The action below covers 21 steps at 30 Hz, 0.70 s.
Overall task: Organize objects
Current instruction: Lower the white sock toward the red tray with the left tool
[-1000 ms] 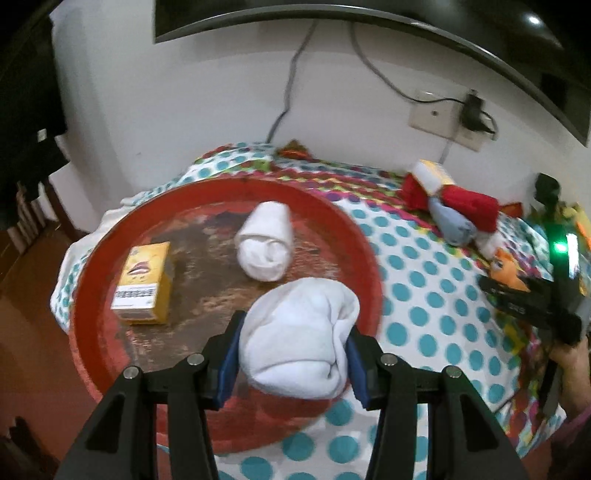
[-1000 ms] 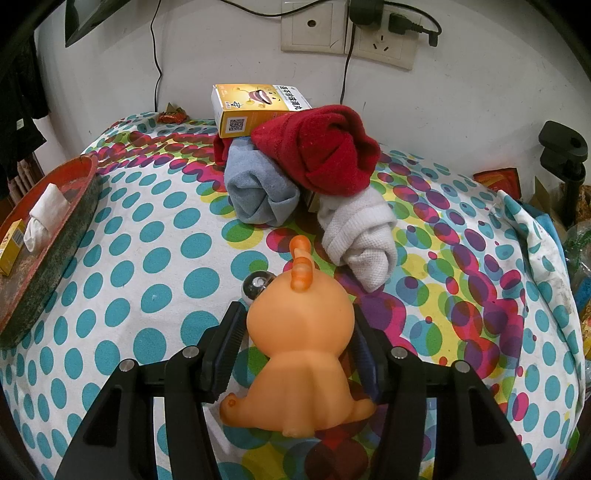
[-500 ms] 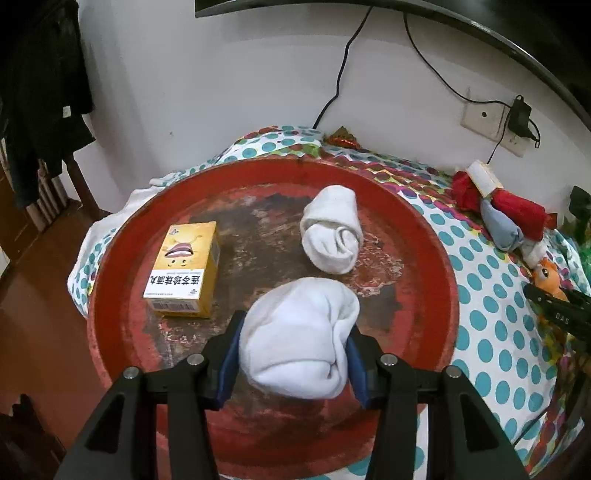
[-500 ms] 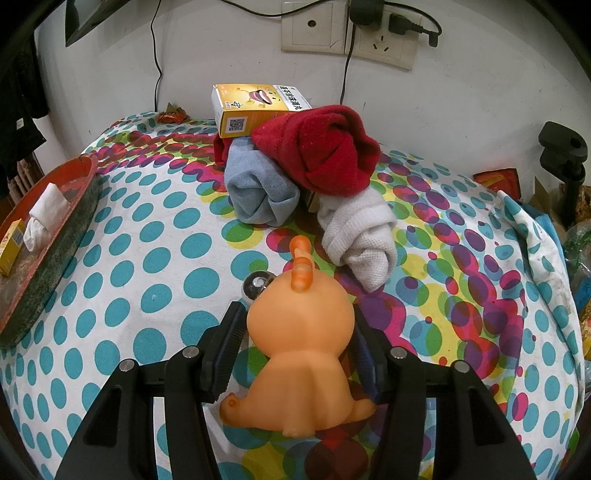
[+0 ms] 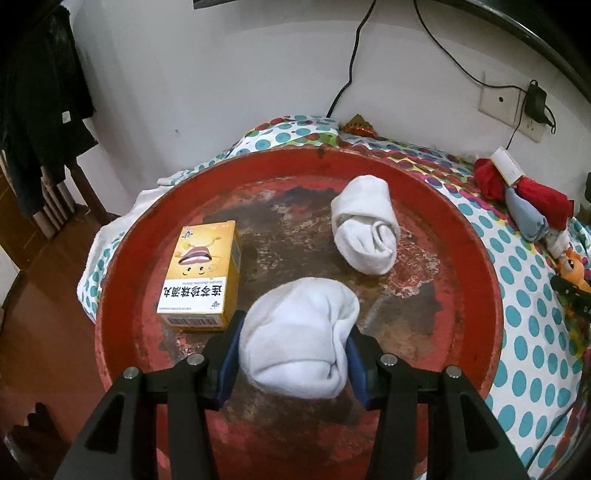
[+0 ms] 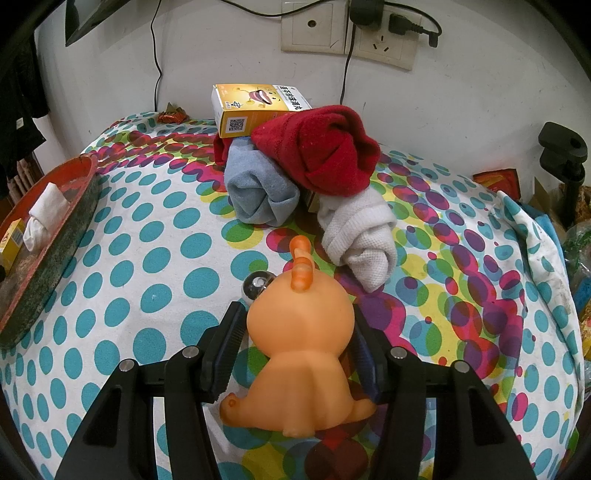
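A rolled white sock [image 5: 301, 341] sits clamped between the blue-padded jaws of the left gripper [image 5: 295, 354], held over the near part of a round red tray [image 5: 476, 266] whose worn floor shows dark patches. A second rolled white sock [image 5: 365, 229] lies farther in on the tray, well apart from a yellow carton [image 5: 201, 275] lying flat toward the tray's left side.

The right gripper [image 6: 299, 354] has its jaws closed against the sides of an orange rubber toy [image 6: 299, 343], seen from behind, low over the polka-dot cloth [image 6: 155, 258] covering the surface. Just beyond the toy's left shoulder rests a small shiny ball [image 6: 258, 286]. Farther back lies a heap of rolled socks: a ribbed white sock [image 6: 360, 238] nearest, a grey-blue sock [image 6: 260, 192] to its left, and a red sock [image 6: 325, 147] on top, touching both. A second yellow carton [image 6: 255, 107] rests behind the heap near the white wall [image 6: 461, 92], where wall sockets [image 6: 347, 31] carry a plugged-in adapter. In this view the red tray sits at the cloth's far left edge.
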Available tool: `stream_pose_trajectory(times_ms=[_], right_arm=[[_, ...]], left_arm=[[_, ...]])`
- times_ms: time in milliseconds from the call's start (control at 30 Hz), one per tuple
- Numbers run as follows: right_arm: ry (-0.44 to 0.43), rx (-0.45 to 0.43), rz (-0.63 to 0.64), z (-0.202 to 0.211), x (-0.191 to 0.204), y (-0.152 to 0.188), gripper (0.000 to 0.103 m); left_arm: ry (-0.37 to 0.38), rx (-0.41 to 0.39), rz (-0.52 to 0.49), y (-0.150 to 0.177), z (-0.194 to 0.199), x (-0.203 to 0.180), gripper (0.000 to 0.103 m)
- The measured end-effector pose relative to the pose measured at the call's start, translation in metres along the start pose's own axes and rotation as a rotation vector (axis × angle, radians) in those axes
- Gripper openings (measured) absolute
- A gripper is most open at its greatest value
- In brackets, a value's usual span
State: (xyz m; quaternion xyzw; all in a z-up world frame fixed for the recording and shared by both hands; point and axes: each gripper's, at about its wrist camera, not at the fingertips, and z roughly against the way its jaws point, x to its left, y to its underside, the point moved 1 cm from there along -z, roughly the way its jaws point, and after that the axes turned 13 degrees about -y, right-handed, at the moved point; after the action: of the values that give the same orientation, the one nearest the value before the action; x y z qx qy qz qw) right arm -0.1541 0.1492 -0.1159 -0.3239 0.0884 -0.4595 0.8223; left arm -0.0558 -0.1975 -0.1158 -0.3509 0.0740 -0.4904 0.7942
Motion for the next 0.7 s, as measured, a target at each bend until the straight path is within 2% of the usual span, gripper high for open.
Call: stream_pose_trajectory(times_ms=[700], right_arm=[[0.006, 0.0, 0.001, -0.001, 0.0, 0.0, 0.053]], left_arm=[[-0.041, 0.026, -0.02, 0.0, -0.018, 0.01, 0.05]])
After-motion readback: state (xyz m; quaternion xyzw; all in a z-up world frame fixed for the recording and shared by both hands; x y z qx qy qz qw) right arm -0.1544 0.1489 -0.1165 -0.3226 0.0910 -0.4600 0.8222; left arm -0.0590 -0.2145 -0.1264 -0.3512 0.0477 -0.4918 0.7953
